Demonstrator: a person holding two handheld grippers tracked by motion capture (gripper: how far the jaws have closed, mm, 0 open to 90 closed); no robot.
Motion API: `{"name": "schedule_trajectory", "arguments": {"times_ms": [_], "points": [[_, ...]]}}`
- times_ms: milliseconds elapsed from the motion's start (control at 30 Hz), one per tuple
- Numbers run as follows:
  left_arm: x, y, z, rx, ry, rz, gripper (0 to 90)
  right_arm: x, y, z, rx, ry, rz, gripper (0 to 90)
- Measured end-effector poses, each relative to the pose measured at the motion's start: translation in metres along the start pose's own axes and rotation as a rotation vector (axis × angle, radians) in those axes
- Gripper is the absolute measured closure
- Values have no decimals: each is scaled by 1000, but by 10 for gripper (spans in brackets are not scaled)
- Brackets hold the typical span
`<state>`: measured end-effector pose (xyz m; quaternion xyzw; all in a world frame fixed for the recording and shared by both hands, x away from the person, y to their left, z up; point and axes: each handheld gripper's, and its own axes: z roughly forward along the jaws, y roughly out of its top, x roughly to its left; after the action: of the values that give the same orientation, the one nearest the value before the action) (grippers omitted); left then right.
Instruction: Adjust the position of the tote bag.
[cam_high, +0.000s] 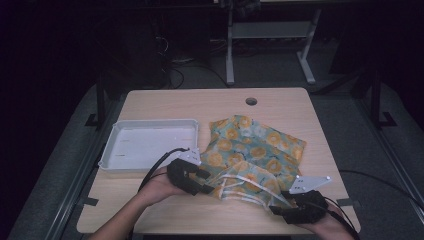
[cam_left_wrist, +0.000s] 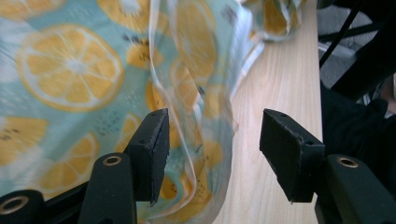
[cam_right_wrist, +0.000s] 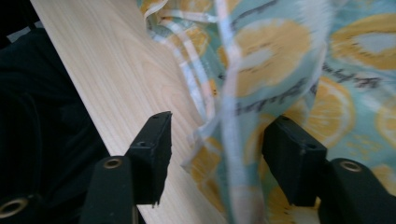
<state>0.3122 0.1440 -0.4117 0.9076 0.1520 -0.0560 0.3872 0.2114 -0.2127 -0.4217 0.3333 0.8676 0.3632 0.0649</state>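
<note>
Right hand-held gripper (cam_high: 278, 206) at five o'clock and left hand-held gripper (cam_high: 209, 186) both gape, the lemon-print cloth (cam_high: 257, 150) loose between unpressing jaws mid-surface (cam_high: 165, 210). Looks light, limp, slippery; pinch the white-trimmed hem.

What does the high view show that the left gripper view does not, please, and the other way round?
High view alone: the white tray, the round hole in the table, both forearms, and the right gripper at the cloth's near right corner. Left gripper view alone: the left gripper with jaws apart, the cloth's edge lying loosely between them, not pinched. Both: the lemon-print cloth on the wooden table.
</note>
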Motion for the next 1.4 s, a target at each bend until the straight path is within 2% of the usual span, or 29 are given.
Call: {"name": "schedule_trajectory", "arguments": {"times_ms": [233,467,700,1033,1267,1333,1400], "points": [[3,6,-7,-43,3,-7,448,-5,2,-18,-52,-11,-8,346],[3,10,-4,-44,10,-1,475,-7,9,-36,-103,-21,-8,324],[4,17,4,-43,19,20,487,-14,15,-32,-119,-27,-3,356],[7,18,25,7,50,54,484,-18,7,-15,-82,-7,15,385],[8,20,41,53,60,77,486,-19,6,-12,-87,-1,13,381],[9,21,46,76,52,84,526,-19,6,-13,-89,3,19,380],[7,22,50,100,52,96,620,-18,5,-14,-90,4,22,379]]}}
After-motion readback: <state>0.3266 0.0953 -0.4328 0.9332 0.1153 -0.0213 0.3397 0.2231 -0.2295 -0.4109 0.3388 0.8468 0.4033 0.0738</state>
